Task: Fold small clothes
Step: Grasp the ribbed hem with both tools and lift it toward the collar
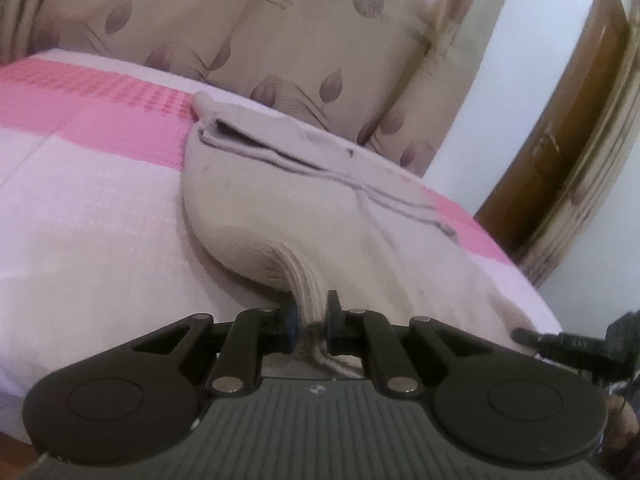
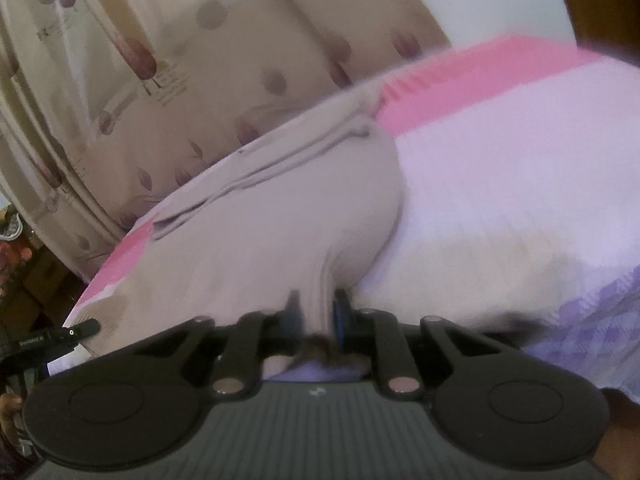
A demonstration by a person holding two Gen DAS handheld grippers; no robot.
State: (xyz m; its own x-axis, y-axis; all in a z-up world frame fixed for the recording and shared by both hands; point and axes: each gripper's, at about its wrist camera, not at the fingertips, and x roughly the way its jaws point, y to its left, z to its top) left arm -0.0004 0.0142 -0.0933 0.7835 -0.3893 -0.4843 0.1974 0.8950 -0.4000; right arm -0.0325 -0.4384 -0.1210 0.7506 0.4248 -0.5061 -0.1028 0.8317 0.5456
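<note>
- The left gripper (image 1: pixel 311 314) is pinched tight on a ribbed hem of the beige garment (image 1: pixel 280 184), the cloth bunched between its pads.
- The right gripper (image 2: pixel 316 312) likewise clamps a gathered edge of the same garment (image 2: pixel 272 216); this view is blurred.
- The garment lies spread across the bed (image 1: pixel 80 220), on a pale cover with a pink band (image 1: pixel 100 108).
- A patterned curtain (image 1: pixel 280 40) hangs behind the bed, and a wooden door (image 1: pixel 568 128) stands to the right.

Ribbed knit garment (image 1: pixel 280 208), seemingly cotton
</note>
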